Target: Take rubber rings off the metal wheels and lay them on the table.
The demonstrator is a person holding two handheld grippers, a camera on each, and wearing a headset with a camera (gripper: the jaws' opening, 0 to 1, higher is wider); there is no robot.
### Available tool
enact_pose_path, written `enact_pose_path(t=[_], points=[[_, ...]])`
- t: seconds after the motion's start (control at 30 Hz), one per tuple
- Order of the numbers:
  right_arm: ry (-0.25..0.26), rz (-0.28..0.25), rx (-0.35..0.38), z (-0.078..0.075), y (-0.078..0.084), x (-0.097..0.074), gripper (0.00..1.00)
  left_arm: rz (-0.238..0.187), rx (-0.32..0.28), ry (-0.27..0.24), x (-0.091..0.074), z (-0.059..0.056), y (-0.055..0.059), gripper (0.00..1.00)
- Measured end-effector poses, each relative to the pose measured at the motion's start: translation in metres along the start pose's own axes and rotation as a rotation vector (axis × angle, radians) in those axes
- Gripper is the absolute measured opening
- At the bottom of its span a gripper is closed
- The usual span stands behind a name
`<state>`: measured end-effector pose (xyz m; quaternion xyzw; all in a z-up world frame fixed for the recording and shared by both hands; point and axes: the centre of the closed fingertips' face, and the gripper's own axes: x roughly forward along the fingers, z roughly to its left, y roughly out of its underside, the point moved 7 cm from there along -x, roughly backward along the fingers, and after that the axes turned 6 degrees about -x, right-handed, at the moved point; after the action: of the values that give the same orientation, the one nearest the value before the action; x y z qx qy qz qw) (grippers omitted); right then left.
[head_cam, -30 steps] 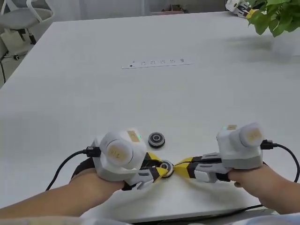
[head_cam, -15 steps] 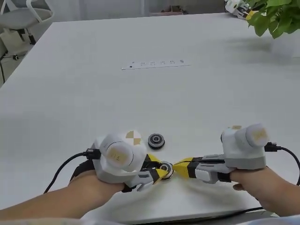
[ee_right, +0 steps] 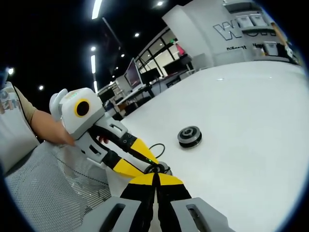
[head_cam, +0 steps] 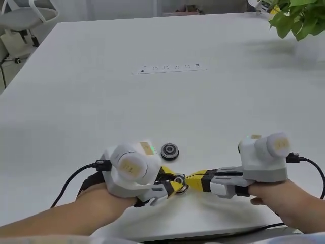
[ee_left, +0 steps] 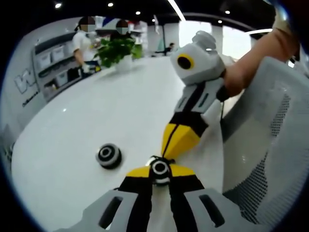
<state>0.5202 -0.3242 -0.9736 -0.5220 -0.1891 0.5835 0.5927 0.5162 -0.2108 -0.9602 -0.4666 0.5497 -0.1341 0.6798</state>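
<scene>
The left gripper (ee_left: 159,176) clamps its fingers on a metal wheel (head_cam: 178,181) by the near edge of the table (head_cam: 213,112). The right gripper (ee_right: 155,179), fingers pressed together, touches that wheel with its tips; whether they pinch its rubber ring is unclear. A second wheel (head_cam: 169,151) lies nearby.

We record the bench (head_cam: 213,107) as plain white. The left claw (head_cam: 176,185) and the right claw (head_cam: 189,179) share one scheme: yellow tips, black mid-sections and light grey bodies, each with a round yellow-beige patch. The held wheel (ee_left: 160,169) shows a black ring around a silver-white hub, and the loose wheel (head_cam: 169,150) shows the same banding. The cables (head_cam: 71,180) are black. The plant (head_cam: 297,18) is green.
</scene>
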Motion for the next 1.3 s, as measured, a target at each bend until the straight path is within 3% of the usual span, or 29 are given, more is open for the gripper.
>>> enact_pose_path(t=[0.13, 0.2, 0.23, 0.27, 0.5, 0.87, 0.97, 1.3], points=[[-0.011, -0.009, 0.004, 0.001, -0.001, 0.0, 0.0, 0.0, -0.001, 0.005, 0.0, 0.0, 0.0, 0.13], [-0.079, -0.023, -0.004, 0.01, -0.004, 0.003, 0.0, -0.001, 0.002, 0.006, 0.001, 0.0, -0.001, 0.13], [-0.049, -0.052, -0.033, 0.009, -0.009, 0.004, 0.0, 0.0, 0.0, 0.007, 0.001, 0.0, 0.0, 0.13], [-0.059, -0.02, -0.021, 0.011, -0.006, 0.002, 0.0, 0.001, -0.002, 0.008, 0.001, 0.0, 0.0, 0.13], [-0.024, -0.02, -0.013, 0.003, 0.0, 0.0, 0.0, -0.002, 0.001, 0.007, 0.002, 0.0, 0.001, 0.13], [-0.026, -0.049, 0.011, 0.002, -0.006, -0.003, 0.0, 0.004, 0.014, 0.039, -0.001, 0.002, 0.0, 0.14], [-0.032, -0.056, 0.013, 0.003, -0.008, -0.005, 0.0, 0.003, 0.006, 0.063, -0.006, 0.003, -0.002, 0.14], [-0.056, -0.055, 0.003, 0.007, -0.017, -0.005, 0.0, -0.025, 0.013, 0.064, -0.04, 0.008, -0.007, 0.21]])
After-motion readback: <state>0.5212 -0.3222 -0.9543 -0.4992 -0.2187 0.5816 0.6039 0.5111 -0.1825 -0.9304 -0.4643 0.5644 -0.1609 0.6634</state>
